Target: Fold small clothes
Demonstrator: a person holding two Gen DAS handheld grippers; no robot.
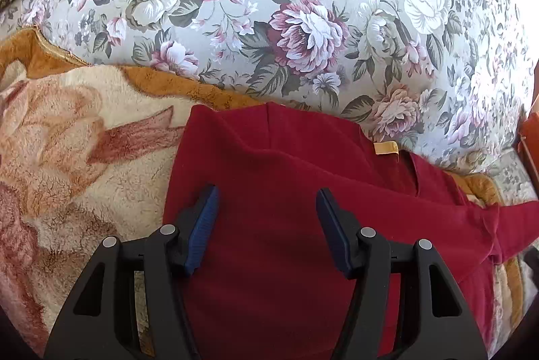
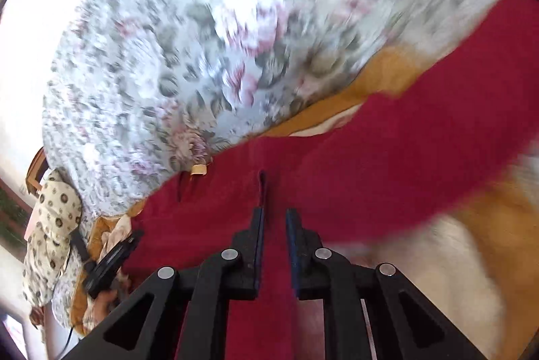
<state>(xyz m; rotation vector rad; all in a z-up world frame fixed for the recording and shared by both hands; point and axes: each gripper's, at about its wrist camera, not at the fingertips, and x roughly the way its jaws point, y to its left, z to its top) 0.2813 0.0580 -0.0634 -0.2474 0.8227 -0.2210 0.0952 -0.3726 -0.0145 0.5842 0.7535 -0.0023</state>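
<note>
A dark red garment point(image 1: 286, 191) with a yellow neck label point(image 1: 386, 148) lies on a fluffy beige and orange blanket point(image 1: 67, 137). My left gripper point(image 1: 267, 195) is open, its blue pads spread wide just above the red cloth, holding nothing. In the blurred right wrist view the same red garment point(image 2: 370, 164) stretches across the frame, with the label point(image 2: 198, 169) at its far edge. My right gripper point(image 2: 274, 215) has its jaws close together with a narrow gap, over the red cloth; a fold of cloth point(image 2: 262, 188) stands up just ahead of the left pad.
A large floral cushion point(image 1: 286, 6) rises behind the garment and also shows in the right wrist view point(image 2: 202, 57). A spotted cream pillow point(image 2: 50, 242) lies at the left. The other gripper point(image 2: 111, 262) shows at the garment's left edge. Orange wood point(image 1: 529, 141) borders the right.
</note>
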